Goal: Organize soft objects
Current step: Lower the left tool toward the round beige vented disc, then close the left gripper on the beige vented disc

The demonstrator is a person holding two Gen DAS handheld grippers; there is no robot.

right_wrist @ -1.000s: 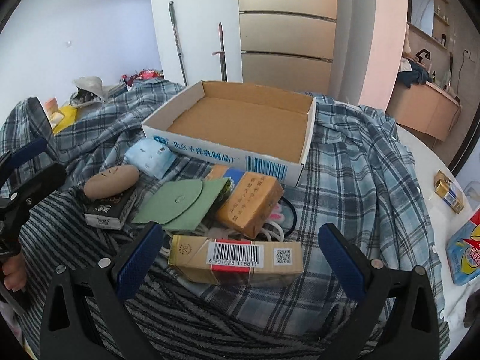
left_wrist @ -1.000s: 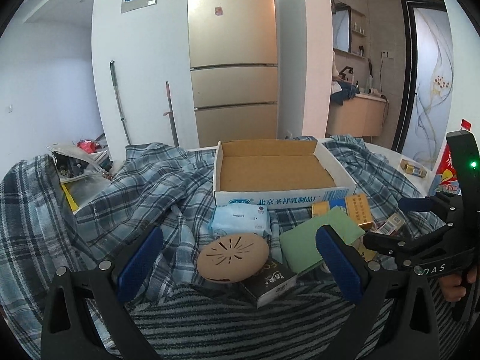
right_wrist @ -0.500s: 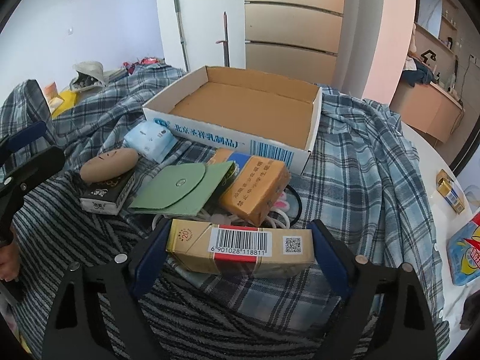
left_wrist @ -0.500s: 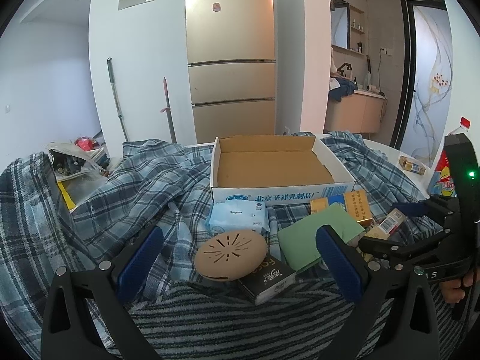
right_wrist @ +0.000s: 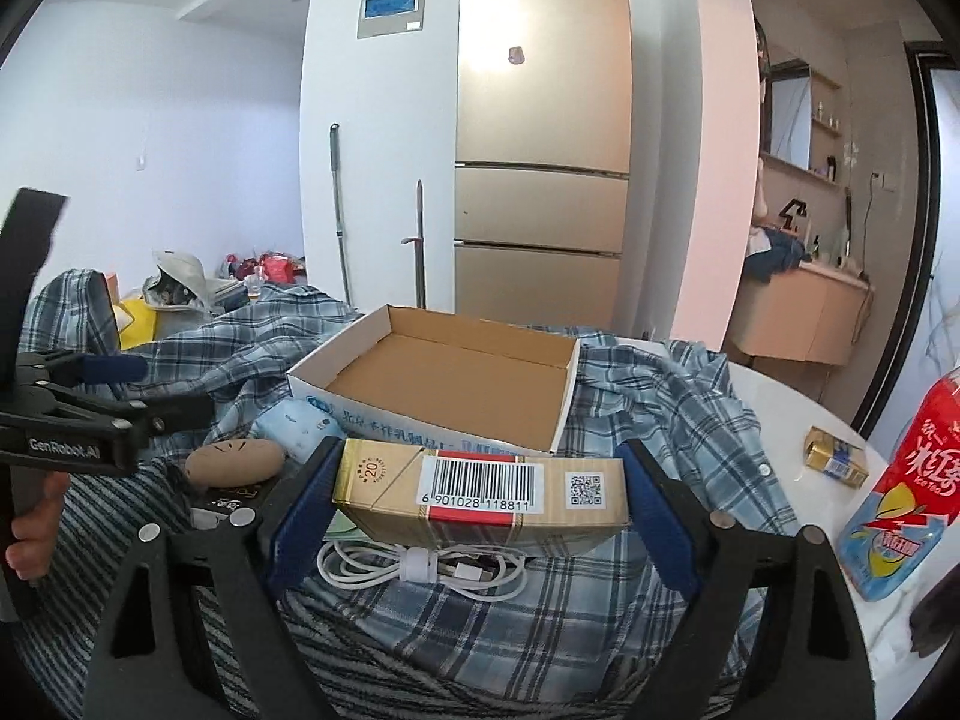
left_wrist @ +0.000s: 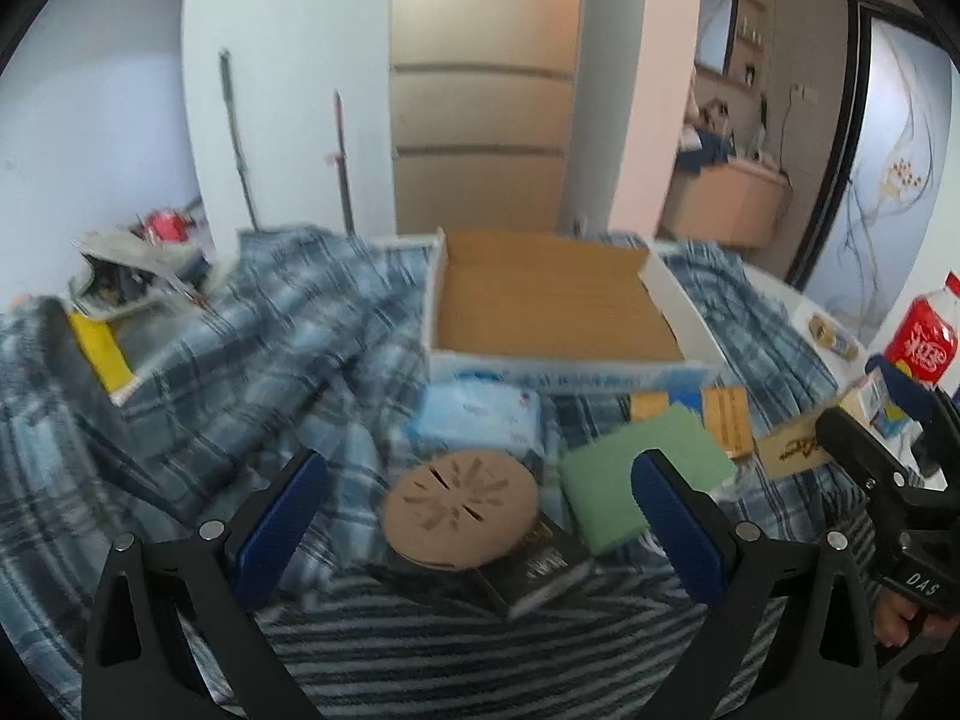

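Observation:
My right gripper [right_wrist: 480, 498] is shut on a gold carton with a barcode [right_wrist: 480, 489], held end to end between the blue pads and lifted above a coiled white cable [right_wrist: 420, 570]. Behind it stands an open cardboard box [right_wrist: 420, 420] with nothing inside. My left gripper [left_wrist: 477, 498] is open and hovers over a round tan cushion [left_wrist: 461, 507] that lies on a black box [left_wrist: 540, 570]. A light blue tissue pack [left_wrist: 474, 414] and a green pouch [left_wrist: 642, 474] lie in front of the cardboard box [left_wrist: 570, 369]. Everything rests on a plaid shirt [left_wrist: 270, 348].
A red drink bottle [right_wrist: 900, 492] and a small gold pack [right_wrist: 834, 459] stand on the white table at the right. An orange box [left_wrist: 729, 420] lies beside the green pouch. Clutter and bags sit at the far left, a fridge behind.
My right gripper closed on the gold carton and lifted it off the pile, uncovering the white cable. The left gripper tilted down and moved closer to the tan cushion.

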